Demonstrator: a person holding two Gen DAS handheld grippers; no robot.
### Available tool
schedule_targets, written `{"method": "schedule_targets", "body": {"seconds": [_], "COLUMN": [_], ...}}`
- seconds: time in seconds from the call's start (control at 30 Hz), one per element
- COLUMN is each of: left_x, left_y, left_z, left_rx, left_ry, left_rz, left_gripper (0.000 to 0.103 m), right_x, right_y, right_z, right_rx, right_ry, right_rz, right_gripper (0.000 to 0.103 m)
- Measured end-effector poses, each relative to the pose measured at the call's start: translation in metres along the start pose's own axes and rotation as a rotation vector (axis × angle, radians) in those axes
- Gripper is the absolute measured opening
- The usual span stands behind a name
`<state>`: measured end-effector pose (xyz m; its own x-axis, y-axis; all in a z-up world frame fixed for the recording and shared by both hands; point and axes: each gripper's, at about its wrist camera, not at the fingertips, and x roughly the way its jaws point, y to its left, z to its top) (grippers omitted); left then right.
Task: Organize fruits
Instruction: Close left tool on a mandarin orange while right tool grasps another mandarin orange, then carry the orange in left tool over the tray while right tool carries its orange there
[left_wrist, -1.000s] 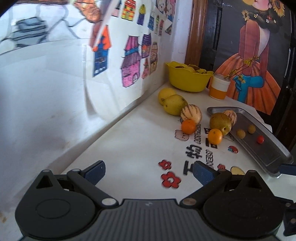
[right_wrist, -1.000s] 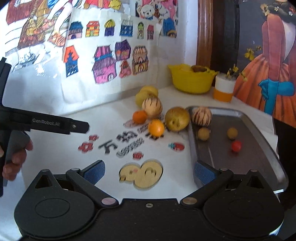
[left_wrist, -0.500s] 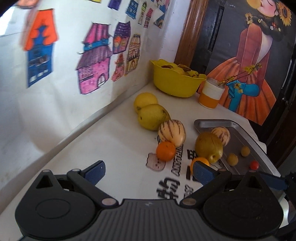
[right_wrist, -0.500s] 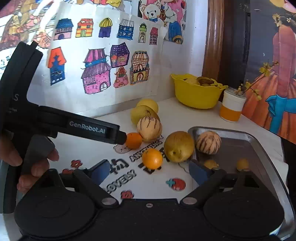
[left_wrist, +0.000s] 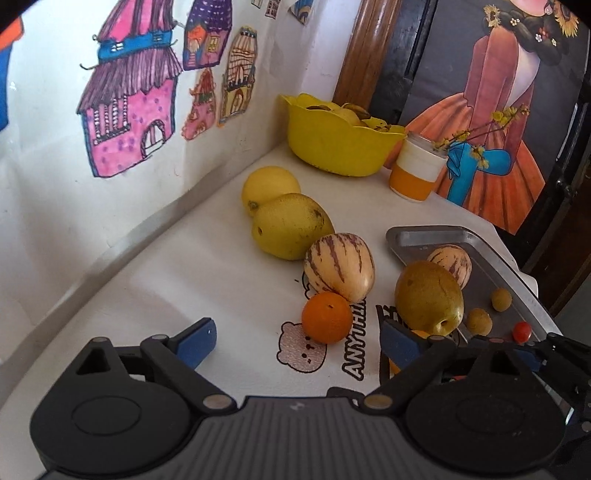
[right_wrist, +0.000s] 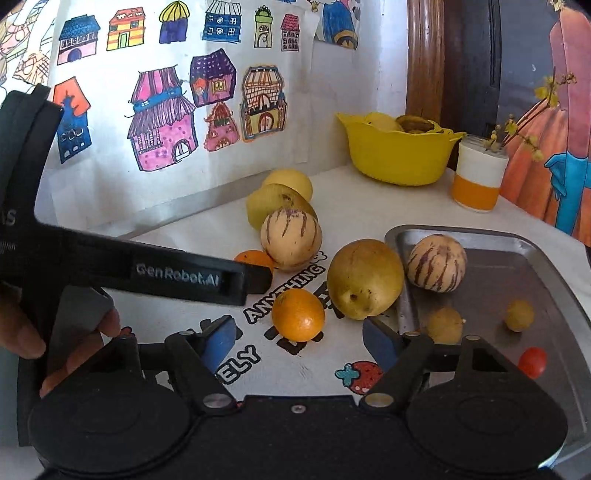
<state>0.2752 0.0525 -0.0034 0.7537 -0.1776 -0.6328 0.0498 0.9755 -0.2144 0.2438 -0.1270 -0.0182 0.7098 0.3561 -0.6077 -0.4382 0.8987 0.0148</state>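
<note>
My left gripper (left_wrist: 297, 341) is open, its jaws closing, with an orange (left_wrist: 327, 317) just ahead of the gap and untouched by the pads. My right gripper (right_wrist: 299, 339) is open too and closing, and a second orange (right_wrist: 298, 314) lies close in front of its blue pads, which are clear of it. In the right wrist view the left gripper's black finger (right_wrist: 184, 275) reaches across the first orange (right_wrist: 255, 258). A striped melon (left_wrist: 340, 266) and a greenish-yellow fruit (right_wrist: 364, 278) lie beside the steel tray (right_wrist: 517, 236).
The tray holds another striped melon (right_wrist: 436, 264), two small yellow fruits and a red one (right_wrist: 532, 362). Two large yellow fruits (left_wrist: 288, 225) lie near the wall. A yellow bowl (left_wrist: 340, 147) of fruit and an orange-white cup (left_wrist: 415, 173) stand at the back.
Both grippers have moved forward and down toward the fruits, each nearing an orange. The right jaws have narrowed. The left gripper has come further into the right wrist view.
</note>
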Motion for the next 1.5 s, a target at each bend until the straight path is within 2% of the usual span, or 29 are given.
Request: {"method": "schedule_targets", "body": {"seconds": [0.13,0.27,0.57,0.63,0.87,1.03,1.13,1.5], "left_x": [0.002,0.002,0.003,0.002,0.004,0.004,0.005,0.003], "left_y": [-0.006,-0.009,-0.005,-0.004,-0.001,0.003,0.004,0.008], "left_z": [-0.004,-0.006,-0.006,-0.007,-0.007,-0.007,-0.007,-0.008], "left_rx": [0.054,0.076,0.061,0.062,0.026,0.001,-0.001,-0.022], "left_ry": [-0.024,-0.038,-0.035,-0.034,-0.031,-0.031,-0.028,-0.032], "left_rz": [0.014,0.009,-0.049,-0.065,-0.122,-0.125,-0.125,-0.132], "left_gripper": [0.092,0.085,0.069,0.061,0.051,0.039,0.035,0.034], "right_x": [0.003,0.007,0.015,0.017,0.020,0.020,0.019,0.009], "right_y": [0.000,-0.002,0.000,0.001,0.001,0.001,-0.001,-0.005], "right_z": [-0.001,-0.001,-0.001,-0.001,0.002,0.002,0.001,-0.003], "right_rx": [-0.004,0.002,0.010,0.012,0.024,0.028,0.036,0.059], "right_ry": [0.005,0.014,0.025,0.025,0.020,0.020,0.017,0.010], "right_rz": [-0.013,-0.016,-0.011,-0.011,-0.016,-0.018,-0.012,0.013], "right_gripper": [0.074,0.063,0.055,0.055,0.047,0.042,0.037,0.037]}}
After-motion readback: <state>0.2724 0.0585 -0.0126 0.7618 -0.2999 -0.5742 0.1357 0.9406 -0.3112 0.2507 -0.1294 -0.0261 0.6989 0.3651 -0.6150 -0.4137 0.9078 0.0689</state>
